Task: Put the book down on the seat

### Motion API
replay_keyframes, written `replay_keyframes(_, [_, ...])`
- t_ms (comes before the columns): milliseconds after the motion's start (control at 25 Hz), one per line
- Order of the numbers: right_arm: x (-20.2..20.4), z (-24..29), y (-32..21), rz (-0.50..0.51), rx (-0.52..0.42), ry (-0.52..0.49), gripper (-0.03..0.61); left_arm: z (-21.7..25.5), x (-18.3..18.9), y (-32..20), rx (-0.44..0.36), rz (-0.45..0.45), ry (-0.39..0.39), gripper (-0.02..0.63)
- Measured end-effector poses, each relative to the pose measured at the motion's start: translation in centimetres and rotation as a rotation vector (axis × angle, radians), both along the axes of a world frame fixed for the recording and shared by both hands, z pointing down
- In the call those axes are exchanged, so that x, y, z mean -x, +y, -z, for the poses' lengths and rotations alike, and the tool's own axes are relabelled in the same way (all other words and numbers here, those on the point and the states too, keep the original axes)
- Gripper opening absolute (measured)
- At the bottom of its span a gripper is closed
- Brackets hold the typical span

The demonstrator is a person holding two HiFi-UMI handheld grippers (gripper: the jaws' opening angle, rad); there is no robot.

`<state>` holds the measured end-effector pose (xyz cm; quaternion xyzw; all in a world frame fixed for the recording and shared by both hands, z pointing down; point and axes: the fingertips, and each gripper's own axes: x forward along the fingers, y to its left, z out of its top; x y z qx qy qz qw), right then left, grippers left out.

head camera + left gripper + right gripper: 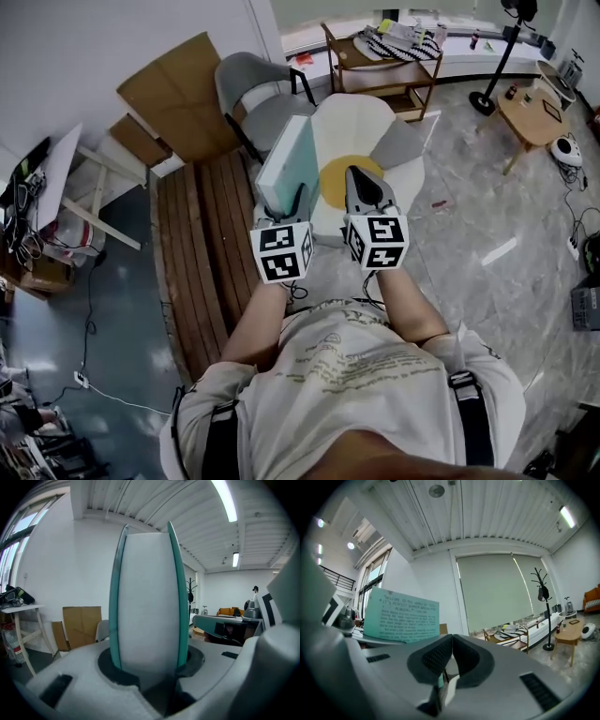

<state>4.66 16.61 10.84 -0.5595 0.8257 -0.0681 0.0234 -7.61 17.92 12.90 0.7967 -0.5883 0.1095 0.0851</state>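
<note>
Now the left gripper (pixel 284 202) clamps a teal book (pixel 289 155) upright near a flower-shaped seat (pixel 361 122). The right gripper (pixel 367 187) is closed and empty.

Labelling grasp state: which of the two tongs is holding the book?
The left tongs: their jaws are clamped on the teal-covered book. The right tongs are shut with nothing between them.

Studio-like room: chair (pixel 251 98), coat stand (pixel 543 593), floor cables (pixel 90 309)

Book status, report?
Left tool clamped on book, upright. Right tool shut, empty. Book not yet down on flower seat. Seat bare.
</note>
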Motion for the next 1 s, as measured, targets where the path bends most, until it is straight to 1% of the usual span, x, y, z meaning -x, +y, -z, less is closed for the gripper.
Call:
replay_keyframes(160, [-0.3, -0.5, -2.0, 0.022, 0.009, 0.002, 0.028, -0.8, -0.3, -1.6, 0.022, 0.023, 0.004, 0.166])
replay_keyframes(360, [-0.2, -1.3, -4.5, 0.034, 0.029, 0.013, 0.028, -1.6, -0.4, -3.9, 0.042, 0.025, 0.009, 0.166])
replay_keyframes(520, [0.5, -1.0, -7.1, 0.035, 0.028, 0.033, 0.028, -1.5, -0.2, -7.4, 0.045, 0.010, 0.025, 0.166])
replay_keyframes(600, [0.7, -0.9, -8.1, 0.030, 0.027, 0.023, 0.028, -1.4, 0.0, -8.9, 0.048, 0.000, 0.033, 0.166])
replay_keyframes(760, [0.5, -1.2, -10.5, 0.006, 0.040, 0.018, 0.028, -1.9, 0.0, -11.4, 0.057, -0.022, 0.030, 0.166])
replay_keyframes(880, [1.1, -1.7, -11.9, 0.003, 0.058, 0.029, 0.028, -2.4, 0.4, -13.2, 0.071, -0.033, 0.033, 0.166])
replay_keyframes(1000, [1.5, -1.7, -13.5, -0.006, 0.061, 0.033, 0.028, -2.1, 0.6, -15.2, 0.066, -0.049, 0.034, 0.166])
